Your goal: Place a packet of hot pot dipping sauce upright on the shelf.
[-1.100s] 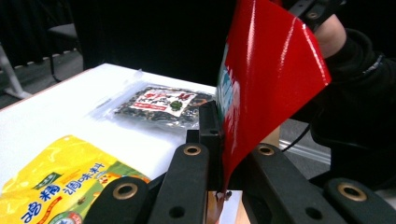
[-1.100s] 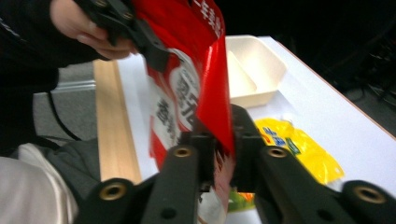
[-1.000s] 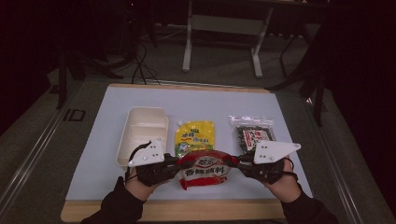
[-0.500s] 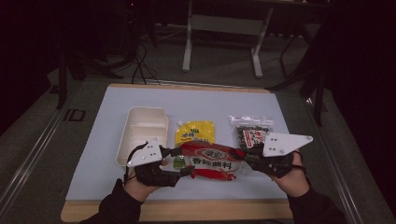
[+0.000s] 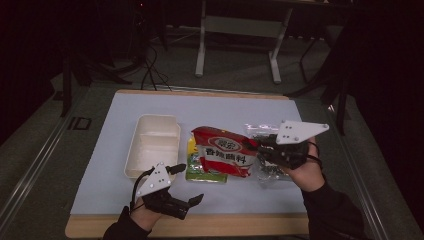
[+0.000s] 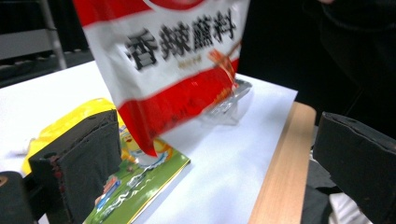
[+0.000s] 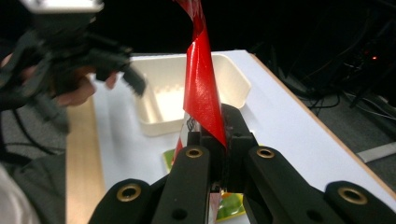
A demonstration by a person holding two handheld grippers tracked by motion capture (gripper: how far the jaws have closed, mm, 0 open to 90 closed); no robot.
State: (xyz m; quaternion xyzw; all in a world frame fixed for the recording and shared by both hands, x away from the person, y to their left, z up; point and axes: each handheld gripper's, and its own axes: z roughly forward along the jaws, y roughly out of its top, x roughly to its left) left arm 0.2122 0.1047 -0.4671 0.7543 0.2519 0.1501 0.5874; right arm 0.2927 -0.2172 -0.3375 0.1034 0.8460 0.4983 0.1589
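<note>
right tool [image 5: 256, 147] pinching red packet [image 5: 222, 158], left tool [image 5: 187, 182] open

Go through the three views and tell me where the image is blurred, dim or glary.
High view: room dark, table mat evenly lit, print on the red packet soft. Left gripper view: red packet smeared by motion, near jaws out of focus. Right gripper view: glare streak down the packet's red edge, the left gripper and the hand holding it blurred, background nearly black.

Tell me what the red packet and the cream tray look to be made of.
Red packet: thin glossy plastic film, probably; it twists and shines where the right gripper pinches it. Cream tray: rigid matte plastic or pulp, judging by its moulded walls.
</note>
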